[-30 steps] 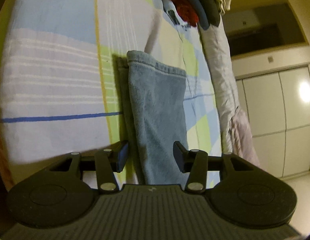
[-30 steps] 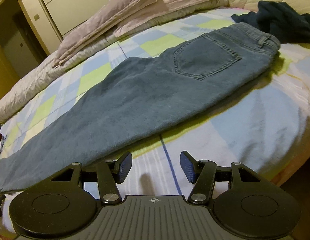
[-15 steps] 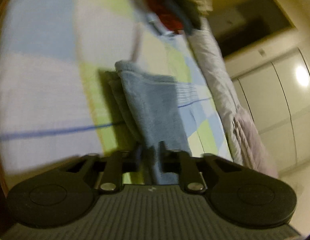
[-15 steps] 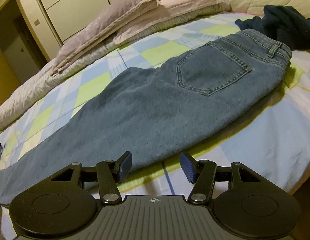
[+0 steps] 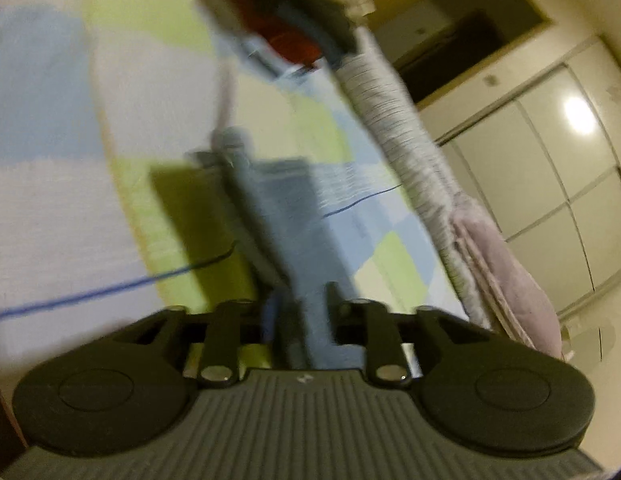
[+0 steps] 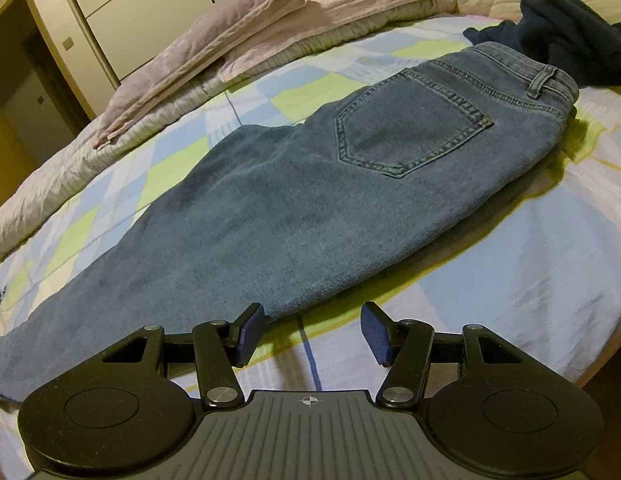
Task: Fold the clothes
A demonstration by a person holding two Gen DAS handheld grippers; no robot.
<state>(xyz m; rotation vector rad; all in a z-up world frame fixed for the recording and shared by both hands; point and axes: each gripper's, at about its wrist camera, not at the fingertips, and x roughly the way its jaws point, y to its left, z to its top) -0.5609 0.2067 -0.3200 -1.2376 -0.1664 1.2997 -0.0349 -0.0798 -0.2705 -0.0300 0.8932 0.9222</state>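
A pair of blue jeans [image 6: 310,200] lies flat across the checked bed sheet [image 6: 510,260], waistband at the far right and back pocket facing up. My right gripper [image 6: 310,320] hovers open at the near edge of the thigh, nothing between its fingers. In the blurred left wrist view the jeans leg [image 5: 270,200] runs away from me, lifted off the sheet [image 5: 50,160] and casting a shadow on it. My left gripper [image 5: 300,308] has the denim pinched between its pads near the camera while its jaws are opening a little.
A dark navy garment [image 6: 570,40] lies bunched beyond the waistband. Folded quilts and pillows [image 6: 230,40] line the far side of the bed. A pile of clothes [image 5: 278,12] sits past the leg's hem. Wardrobe doors [image 5: 550,180] stand behind.
My left gripper closed from open onto the jeans leg, rolled and raised it off the sheet. My right gripper slid closer to the jeans' near edge and stayed open.
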